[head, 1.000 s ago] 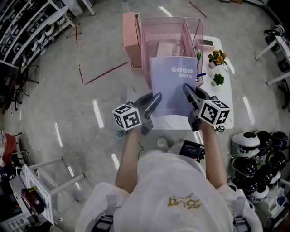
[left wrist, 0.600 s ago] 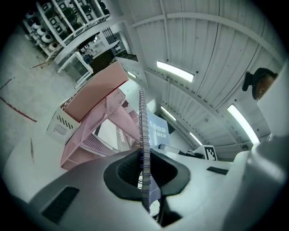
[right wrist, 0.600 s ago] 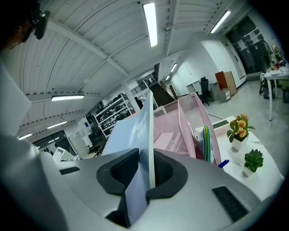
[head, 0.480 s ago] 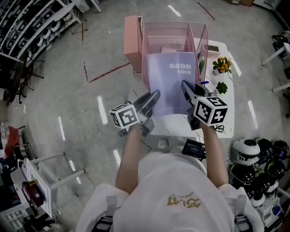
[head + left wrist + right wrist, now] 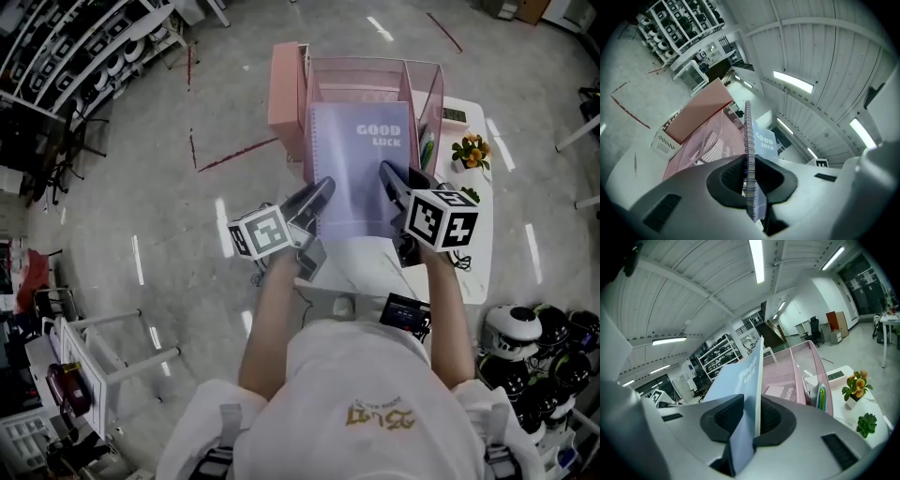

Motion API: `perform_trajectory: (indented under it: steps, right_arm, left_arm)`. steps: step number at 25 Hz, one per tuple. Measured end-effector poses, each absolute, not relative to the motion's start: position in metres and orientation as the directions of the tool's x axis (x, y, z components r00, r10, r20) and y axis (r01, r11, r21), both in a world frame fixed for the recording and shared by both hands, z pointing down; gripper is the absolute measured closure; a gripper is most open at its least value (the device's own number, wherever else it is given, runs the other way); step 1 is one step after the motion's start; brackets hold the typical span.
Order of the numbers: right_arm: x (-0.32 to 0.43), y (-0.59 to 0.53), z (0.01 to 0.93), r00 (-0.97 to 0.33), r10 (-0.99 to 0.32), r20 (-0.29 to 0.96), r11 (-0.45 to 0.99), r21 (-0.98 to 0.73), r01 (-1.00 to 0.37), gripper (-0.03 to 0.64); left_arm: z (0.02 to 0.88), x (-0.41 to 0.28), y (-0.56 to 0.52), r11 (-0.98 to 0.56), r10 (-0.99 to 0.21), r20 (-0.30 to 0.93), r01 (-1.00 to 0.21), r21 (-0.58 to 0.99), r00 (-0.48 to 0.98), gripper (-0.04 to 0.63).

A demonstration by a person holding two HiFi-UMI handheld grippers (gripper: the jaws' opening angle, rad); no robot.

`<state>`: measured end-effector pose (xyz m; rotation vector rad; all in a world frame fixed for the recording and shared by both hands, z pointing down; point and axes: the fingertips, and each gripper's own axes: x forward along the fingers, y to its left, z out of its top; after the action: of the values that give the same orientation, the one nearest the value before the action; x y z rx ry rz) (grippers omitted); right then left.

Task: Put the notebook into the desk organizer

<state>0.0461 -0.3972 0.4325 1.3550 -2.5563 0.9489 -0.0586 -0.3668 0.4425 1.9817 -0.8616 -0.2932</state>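
Notebook [image 5: 361, 178], one: held upright just before the pink mesh desk organizer [image 5: 375, 64], one, on the white table [image 5: 469, 258].
Grippers, two: left gripper [image 5: 323, 187] clamped tight on the spiral edge; right gripper [image 5: 386, 173] pinching the plain edge.
Wire spiral [image 5: 748, 154]: left gripper view only.
Potted plants, two: flowering plant [image 5: 855, 380] and succulent [image 5: 867, 423], clearest in right gripper view.

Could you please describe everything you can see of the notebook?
The notebook has a lilac cover printed GOOD LUCK in white and a wire spiral along its left edge. It is closed and held tilted at the pink mesh desk organizer's open top. The left gripper's jaws clamp the spiral side and the right gripper's the opposite edge.
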Motion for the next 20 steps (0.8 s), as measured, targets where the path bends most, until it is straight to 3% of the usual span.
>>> perform_trajectory:
  steps: [8,16,20]
  right_arm:
    - [0.053,-0.429,0.410,-0.587,-0.737,0.335,0.394,-0.493,-0.776,0.548]
    - [0.056,-0.456,0.391,-0.586,-0.754,0.298,0.358,-0.560,-0.747,0.551]
    - [0.056,-0.465,0.399,-0.585,-0.744,0.323,0.343,-0.566,-0.749,0.511]
  left_arm:
    - [0.425,-0.054,-0.402,-0.245,-0.718,0.223,-0.539,0.806,0.660,0.551]
    - [0.409,-0.061,-0.431,-0.202,-0.749,0.229,-0.543,0.815,0.622,0.536]
    - [0.410,-0.063,-0.444,-0.170,-0.779,0.217,-0.531,0.830,0.588,0.511]
